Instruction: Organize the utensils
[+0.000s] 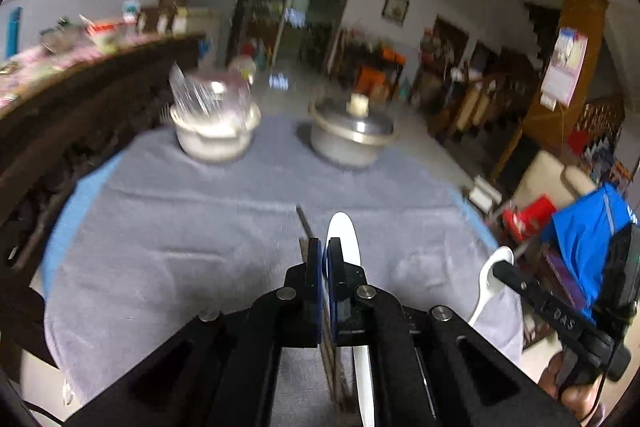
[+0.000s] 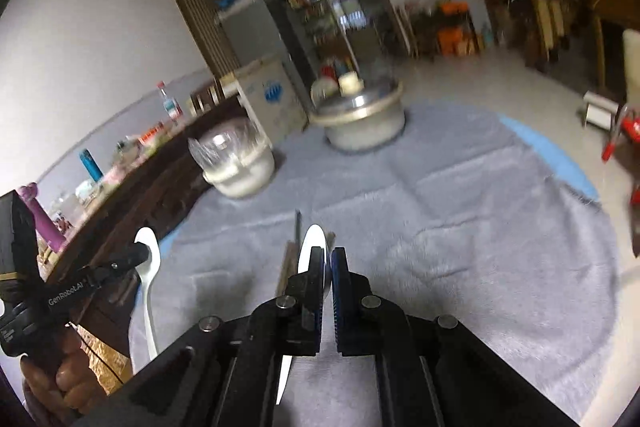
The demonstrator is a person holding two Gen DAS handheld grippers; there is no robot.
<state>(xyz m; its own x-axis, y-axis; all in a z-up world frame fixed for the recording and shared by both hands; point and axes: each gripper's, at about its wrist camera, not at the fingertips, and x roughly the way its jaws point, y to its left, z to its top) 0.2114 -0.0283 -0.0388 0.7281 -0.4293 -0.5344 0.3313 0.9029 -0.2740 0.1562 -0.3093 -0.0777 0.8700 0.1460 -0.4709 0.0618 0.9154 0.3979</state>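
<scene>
My left gripper (image 1: 325, 251) is shut on a white spoon (image 1: 343, 227), held above the grey cloth (image 1: 200, 227). The spoon's bowl sticks out past the fingertips. A thin brown stick (image 1: 305, 227) runs alongside it between the fingers. My right gripper (image 2: 327, 255) is shut on a second white spoon (image 2: 313, 241), with a brown stick (image 2: 287, 267) just left of it; I cannot tell if that stick is clamped. Each wrist view shows the other gripper with its spoon: the right gripper (image 1: 498, 270) and the left gripper (image 2: 142, 251).
At the far side of the cloth stand a white pot (image 1: 214, 139) with clear items in it and a lidded metal pot (image 1: 352, 139). A dark wooden sideboard (image 1: 80, 115) with bottles and boxes borders the table on the left. A hand (image 2: 60, 383) grips the left tool.
</scene>
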